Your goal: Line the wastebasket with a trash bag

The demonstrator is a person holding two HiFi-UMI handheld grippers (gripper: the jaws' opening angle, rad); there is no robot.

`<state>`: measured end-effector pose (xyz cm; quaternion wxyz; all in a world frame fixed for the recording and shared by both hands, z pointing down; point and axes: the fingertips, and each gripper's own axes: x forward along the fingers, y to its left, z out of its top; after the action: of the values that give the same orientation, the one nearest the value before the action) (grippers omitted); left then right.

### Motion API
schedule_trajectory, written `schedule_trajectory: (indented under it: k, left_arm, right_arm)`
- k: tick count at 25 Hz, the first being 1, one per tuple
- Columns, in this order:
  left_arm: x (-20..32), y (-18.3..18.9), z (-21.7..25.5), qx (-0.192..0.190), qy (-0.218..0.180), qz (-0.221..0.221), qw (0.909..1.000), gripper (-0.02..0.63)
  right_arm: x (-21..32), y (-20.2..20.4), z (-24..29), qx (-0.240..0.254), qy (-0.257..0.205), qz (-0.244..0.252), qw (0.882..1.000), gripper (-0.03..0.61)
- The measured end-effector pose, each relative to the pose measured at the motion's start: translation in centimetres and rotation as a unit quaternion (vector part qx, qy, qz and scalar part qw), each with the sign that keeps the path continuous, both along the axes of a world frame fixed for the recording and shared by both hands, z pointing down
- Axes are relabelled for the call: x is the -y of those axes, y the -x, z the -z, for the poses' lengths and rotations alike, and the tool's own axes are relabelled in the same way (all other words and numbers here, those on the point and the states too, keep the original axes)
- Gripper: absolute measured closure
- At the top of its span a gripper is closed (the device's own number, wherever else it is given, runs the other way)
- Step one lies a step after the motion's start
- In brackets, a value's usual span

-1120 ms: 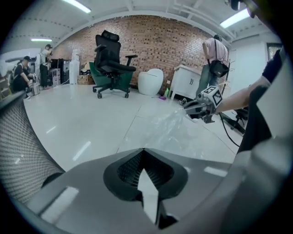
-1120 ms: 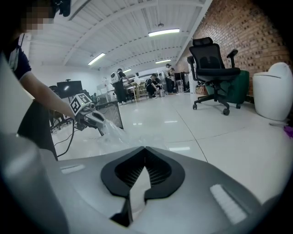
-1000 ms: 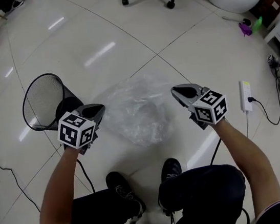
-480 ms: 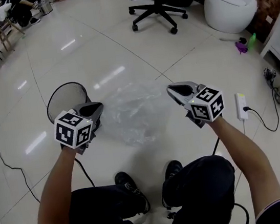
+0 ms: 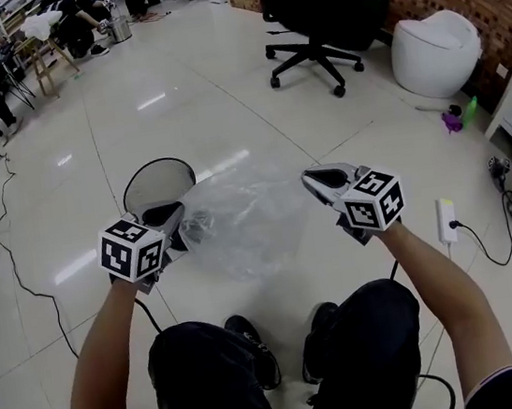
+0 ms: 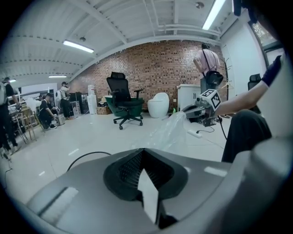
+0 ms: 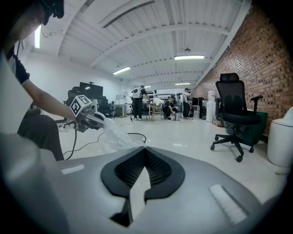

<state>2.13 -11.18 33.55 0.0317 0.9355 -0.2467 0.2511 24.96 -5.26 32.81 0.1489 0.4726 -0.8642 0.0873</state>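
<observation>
Wastebasket (image 5: 153, 183) partly behind trash bag (image 5: 244, 217)

Even, bright indoor light from ceiling strip lights (image 6: 78, 45). Glossy floor (image 5: 251, 105) carries white glare streaks, upper left and centre of head view. Clear trash bag (image 5: 239, 220) shows pale sheen. Soft shadows only. Both gripper views: heavy fisheye bend, black corners, near foreground blurred.

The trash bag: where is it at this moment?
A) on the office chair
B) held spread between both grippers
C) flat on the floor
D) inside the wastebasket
B: the left gripper and the right gripper have jaws shut on the trash bag, which hangs between them beside the wastebasket.
</observation>
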Motion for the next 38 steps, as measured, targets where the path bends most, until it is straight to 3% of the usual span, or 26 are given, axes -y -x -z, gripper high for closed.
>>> schedule_trajectory:
  k: [22,38]
  left_arm:
    - [-5.5,13.2,1.0,-0.001,0.008,0.081,0.9967,0.603]
    - [-2.3,15.3,-0.9,-0.014,0.025,0.109,0.9937,0.603]
  right_arm:
    - [-1.3,12.0,0.4,-0.021,0.024,0.1,0.994,0.577]
    - [2.6,14.8,-1.1,-0.033,0.048,0.145,0.988,0.577]
